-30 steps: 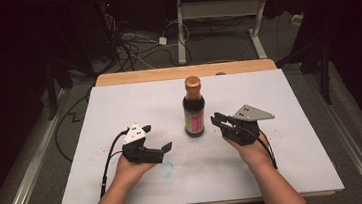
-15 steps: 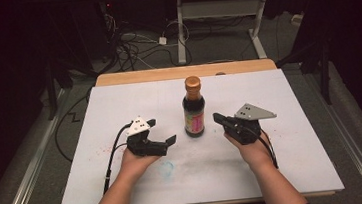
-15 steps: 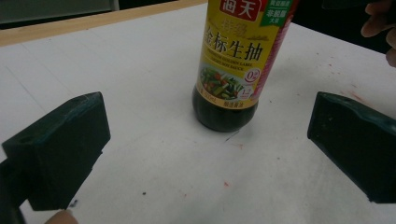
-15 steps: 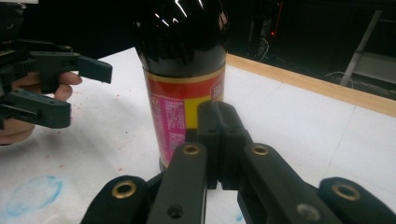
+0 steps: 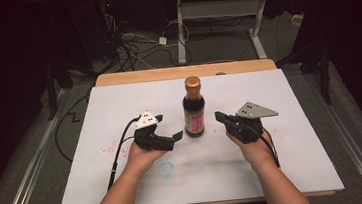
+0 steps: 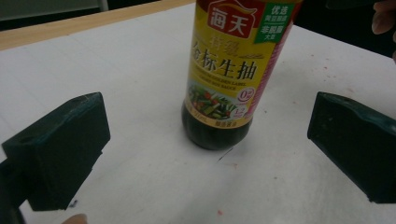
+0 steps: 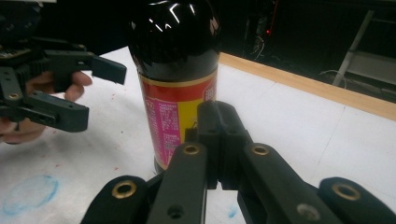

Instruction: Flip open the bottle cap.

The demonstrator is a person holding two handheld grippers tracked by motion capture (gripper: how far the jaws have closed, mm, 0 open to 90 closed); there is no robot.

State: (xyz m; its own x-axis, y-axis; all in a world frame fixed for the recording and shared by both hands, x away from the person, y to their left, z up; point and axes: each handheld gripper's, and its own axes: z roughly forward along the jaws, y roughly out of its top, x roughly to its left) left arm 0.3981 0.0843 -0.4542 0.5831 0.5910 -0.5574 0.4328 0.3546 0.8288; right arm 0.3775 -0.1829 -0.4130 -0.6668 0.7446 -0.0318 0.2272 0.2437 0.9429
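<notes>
left gripper (image 5: 175,136), held in the person's left hand (image 5: 144,153), rests low over the white table (image 5: 95,120) just left of the bottle; its cable (image 5: 118,148) trails back toward the near edge. in the left gripper view its jaws stand wide apart, one dark pad (image 6: 60,149) at each side of the picture, with nothing between them but bare table and the bottle farther on (the pads touch neither the glass nor each other).

soy sauce bottle (image 5: 194,108), upright at the middle of the table, dark glass with a brown cap (image 5: 192,82) and a yellow and red label (image 6: 233,60); it stands between the two grippers, near both, apart from the left one.

right gripper (image 5: 219,118), held in the person's right hand (image 5: 253,142), carries a grey three-cornered plate (image 5: 255,110) and points toward the bottle from the right. in the right gripper view its jaws are drawn together with no gap visible, gripping nothing, their tip just before the bottle's lower label; whether the tip touches the glass cannot be told.

a faint blue smudge (image 5: 166,168) and scattered red specks (image 5: 106,150) mark the table nearer the person. a wooden strip (image 5: 131,77) borders the table's far edge.
</notes>
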